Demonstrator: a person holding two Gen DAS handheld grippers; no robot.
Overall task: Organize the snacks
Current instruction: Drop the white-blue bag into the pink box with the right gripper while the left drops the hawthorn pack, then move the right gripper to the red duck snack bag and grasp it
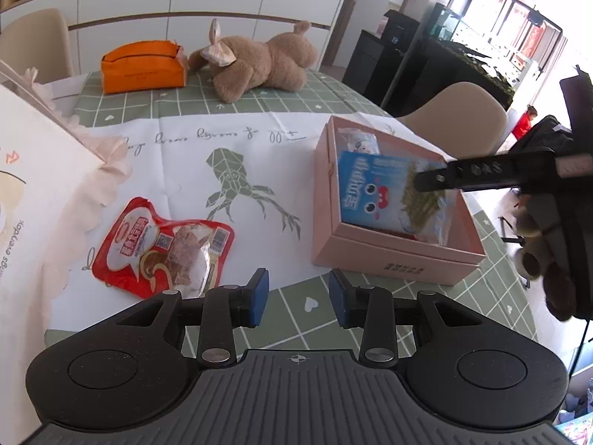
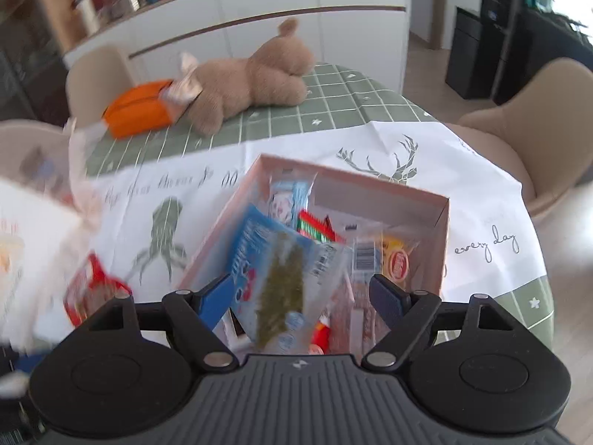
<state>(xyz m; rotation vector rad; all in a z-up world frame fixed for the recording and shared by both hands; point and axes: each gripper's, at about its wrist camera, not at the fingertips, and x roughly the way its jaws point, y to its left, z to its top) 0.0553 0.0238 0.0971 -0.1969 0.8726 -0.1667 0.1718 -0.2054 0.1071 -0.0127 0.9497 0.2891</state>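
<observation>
We drop the blue seaweed snack packet (image 2: 281, 278) from the released right gripper (image 2: 302, 296) into the pink cardboard box (image 1: 385, 256), and next our empty, narrowly parted left gripper (image 1: 298, 296) must take the red meat-snack pouch (image 1: 163, 248).

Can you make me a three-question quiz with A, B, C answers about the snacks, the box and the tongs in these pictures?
1. Where is the blue seaweed packet?
A. in the pink box
B. under the teddy bear
C. on a chair

2. What colour is the snack packet lying on the white cloth?
A. green
B. red
C. purple

3. What do the left tongs hold?
A. a bottle
B. a packet
C. nothing

Answers: 1 A, it leans inside the box walls. 2 B, its wrapper is red. 3 C, only tablecloth shows between the blue pads.
</observation>
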